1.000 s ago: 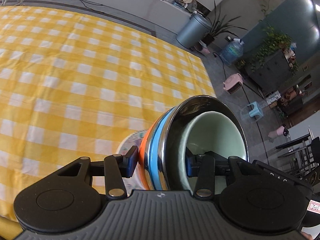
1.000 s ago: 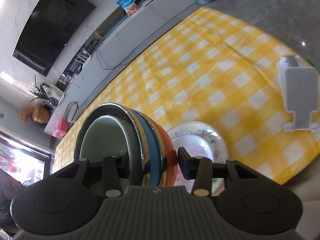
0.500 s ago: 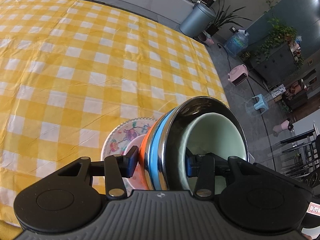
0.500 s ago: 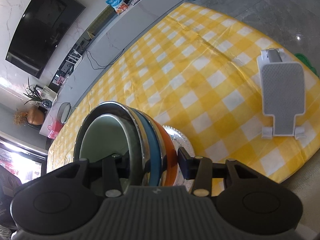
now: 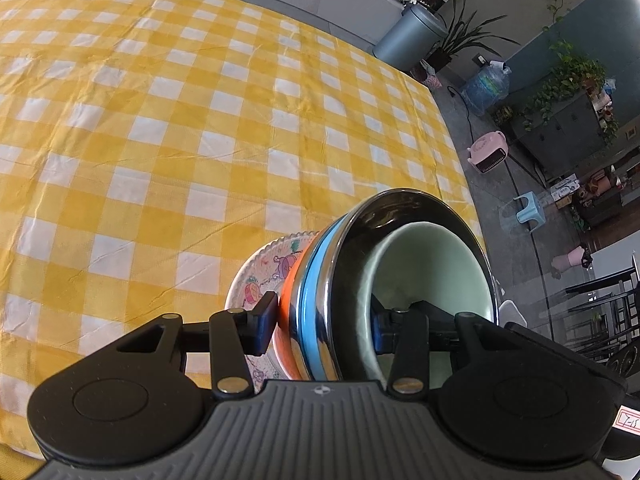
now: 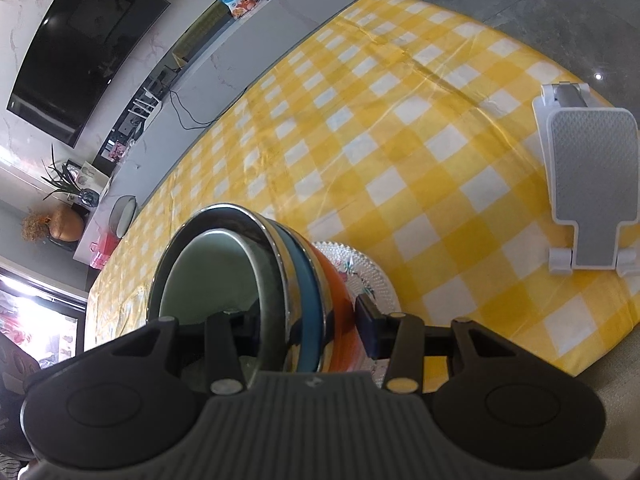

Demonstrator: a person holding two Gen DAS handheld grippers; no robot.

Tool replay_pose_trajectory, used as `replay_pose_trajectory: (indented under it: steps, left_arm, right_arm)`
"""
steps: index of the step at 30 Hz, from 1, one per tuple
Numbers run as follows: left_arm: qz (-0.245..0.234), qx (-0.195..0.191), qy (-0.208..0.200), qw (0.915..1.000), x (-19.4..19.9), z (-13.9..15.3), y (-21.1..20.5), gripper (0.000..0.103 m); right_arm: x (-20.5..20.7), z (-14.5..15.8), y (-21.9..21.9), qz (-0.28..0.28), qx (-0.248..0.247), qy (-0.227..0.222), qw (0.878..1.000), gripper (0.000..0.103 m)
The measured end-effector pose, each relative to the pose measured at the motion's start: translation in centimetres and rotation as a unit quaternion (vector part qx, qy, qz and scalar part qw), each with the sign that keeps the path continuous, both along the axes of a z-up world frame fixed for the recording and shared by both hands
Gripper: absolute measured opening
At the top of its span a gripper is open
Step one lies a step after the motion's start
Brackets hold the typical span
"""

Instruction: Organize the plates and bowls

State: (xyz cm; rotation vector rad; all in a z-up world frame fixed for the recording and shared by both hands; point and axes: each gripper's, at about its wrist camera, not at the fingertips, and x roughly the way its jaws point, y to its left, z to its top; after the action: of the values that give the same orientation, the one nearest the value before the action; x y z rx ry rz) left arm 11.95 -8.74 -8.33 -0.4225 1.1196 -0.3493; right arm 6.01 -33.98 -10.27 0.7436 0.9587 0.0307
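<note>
A nested stack of bowls [image 5: 316, 280] [image 6: 308, 288] hangs over the yellow checked table: orange outermost, then blue, then shiny steel, with a pale green bowl [image 5: 432, 268] [image 6: 212, 276] inside. My left gripper [image 5: 324, 328] is shut on one side of the stack's wall, one finger outside the orange bowl, the other inside the green one. From the opposite side my right gripper [image 6: 304, 328] is shut on the stack the same way. Under the stack lies a patterned plate [image 5: 260, 276] [image 6: 360, 272], partly hidden; whether the stack touches it I cannot tell.
A white and grey stand [image 6: 588, 184] lies on the tablecloth [image 5: 160, 120] near the table's edge. Beyond the table are a grey bin [image 5: 408, 36], plants, a water bottle and a pink heater [image 5: 488, 156] on the floor. A dark TV [image 6: 80, 40] hangs on the wall.
Both grippers have come down towards the table with the bowl stack held between them. The patterned plate now shows more fully beneath the stack.
</note>
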Motion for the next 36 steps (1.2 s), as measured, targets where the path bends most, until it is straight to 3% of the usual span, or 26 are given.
replay_pose_trajectory:
  steps: [9, 17, 22, 29, 36]
  left_arm:
    - [0.001, 0.002, -0.004, 1.0, 0.0, 0.1, -0.1, 0.05]
    - [0.004, 0.008, -0.02, 0.9998, -0.1, 0.5, -0.2, 0.05]
    - [0.007, 0.021, -0.052, 0.9984, -0.3, 1.7, -0.1, 0.064]
    - [-0.002, 0.04, -0.103, 0.9938, -1.2, 3.8, 0.1, 0.065]
    - [-0.02, 0.071, -0.192, 0.9787, -4.5, 8.0, 1.2, 0.065]
  right_arm:
    - [-0.2, -0.4, -0.1, 0.0, 0.0, -0.01, 1.0, 0.045]
    - [-0.7, -0.5, -0.4, -0.002, 0.016, -0.029, 0.999, 0.052]
    - [-1.0, 0.2, 0.2, 0.002, -0.015, -0.042, 0.999, 0.057]
    - [-2.0, 1.5, 0.2, -0.006, -0.048, -0.07, 0.996, 0.071]
    - [-4.7, 4.5, 1.6, 0.003, -0.125, -0.118, 0.985, 0.081]
